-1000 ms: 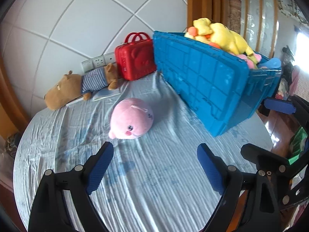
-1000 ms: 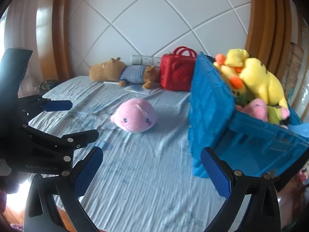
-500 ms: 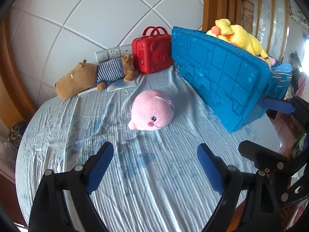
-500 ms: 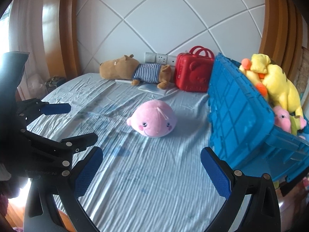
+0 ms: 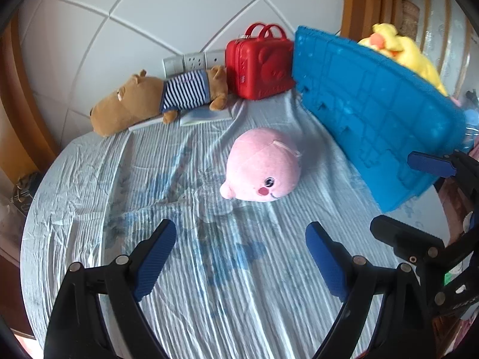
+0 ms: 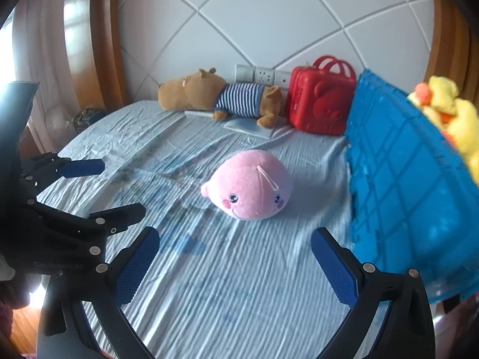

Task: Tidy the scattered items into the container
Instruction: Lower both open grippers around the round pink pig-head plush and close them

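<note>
On bed [image 5: 89, 209]: pink whale plush [image 5: 262, 166], brown bear plush [image 5: 155, 100], red case [image 5: 259, 65] unstowed; blue crate [image 5: 380, 125] holds yellow plush [image 5: 404, 51] (part done). Left gripper [image 5: 239, 248], right gripper [image 6: 236, 254] both agape, empty.

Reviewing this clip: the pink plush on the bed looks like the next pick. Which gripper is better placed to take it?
Probably the right gripper. Its open jaws frame the pink plush almost centrally, and the blue bin lies on its side. The left gripper is also open, but the plush sits slightly off-centre in its view.
</note>
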Demonstrator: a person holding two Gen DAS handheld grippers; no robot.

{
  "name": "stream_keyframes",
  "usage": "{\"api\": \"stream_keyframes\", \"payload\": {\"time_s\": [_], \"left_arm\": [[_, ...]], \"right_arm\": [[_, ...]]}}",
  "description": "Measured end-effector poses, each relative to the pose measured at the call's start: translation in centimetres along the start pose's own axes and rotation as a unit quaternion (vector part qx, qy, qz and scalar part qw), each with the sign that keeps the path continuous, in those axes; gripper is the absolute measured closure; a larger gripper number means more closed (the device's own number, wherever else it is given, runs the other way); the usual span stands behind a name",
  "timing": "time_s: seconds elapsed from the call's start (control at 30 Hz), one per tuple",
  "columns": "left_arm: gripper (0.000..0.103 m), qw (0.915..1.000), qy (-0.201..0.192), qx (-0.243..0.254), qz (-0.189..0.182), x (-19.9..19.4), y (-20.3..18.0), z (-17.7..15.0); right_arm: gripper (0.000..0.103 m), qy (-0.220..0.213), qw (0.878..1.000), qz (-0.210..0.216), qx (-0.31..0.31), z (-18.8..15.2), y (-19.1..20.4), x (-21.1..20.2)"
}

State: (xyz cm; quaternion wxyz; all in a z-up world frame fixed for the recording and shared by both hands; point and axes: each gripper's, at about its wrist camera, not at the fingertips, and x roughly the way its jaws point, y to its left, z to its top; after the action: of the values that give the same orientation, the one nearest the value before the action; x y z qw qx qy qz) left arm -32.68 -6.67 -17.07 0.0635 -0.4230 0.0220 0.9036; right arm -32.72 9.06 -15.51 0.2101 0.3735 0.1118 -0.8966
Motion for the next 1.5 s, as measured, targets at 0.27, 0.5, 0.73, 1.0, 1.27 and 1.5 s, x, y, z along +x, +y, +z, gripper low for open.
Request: {"api": "stream_keyframes", "payload": {"time_s": [0.27,0.5,0.73,1.0,1.27,1.5], "left_arm": [[0.014,0.9980,0.062,-0.015,-0.003,8.5,1.2,2.3],[0.010,0.9947,0.100,-0.021,-0.002,15.1,1.5,3.2],[0.004,0.9919,0.125,-0.020,0.003,19.4,1.5,3.8],[0.000,0.9924,0.118,-0.010,-0.036,21.4,1.9,4.7],[0.000,0.9913,0.106,0.031,-0.072,21.5,0.6,5.2],[0.000,0.9879,0.116,0.044,-0.092,22.5,-0.2,5.3]], "right_arm": [[0.001,0.040,0.999,0.014,0.018,2.2,-3.4,8.0],[0.000,0.074,0.996,0.028,0.035,3.4,-6.4,14.2],[0.000,0.093,0.993,0.046,0.055,4.0,-8.9,18.6],[0.000,0.109,0.989,0.074,0.071,4.7,-10.8,22.3],[0.000,0.103,0.979,0.139,0.104,5.6,-11.7,24.1],[0.000,0.112,0.976,0.144,0.120,4.4,-12.2,24.1]]}}
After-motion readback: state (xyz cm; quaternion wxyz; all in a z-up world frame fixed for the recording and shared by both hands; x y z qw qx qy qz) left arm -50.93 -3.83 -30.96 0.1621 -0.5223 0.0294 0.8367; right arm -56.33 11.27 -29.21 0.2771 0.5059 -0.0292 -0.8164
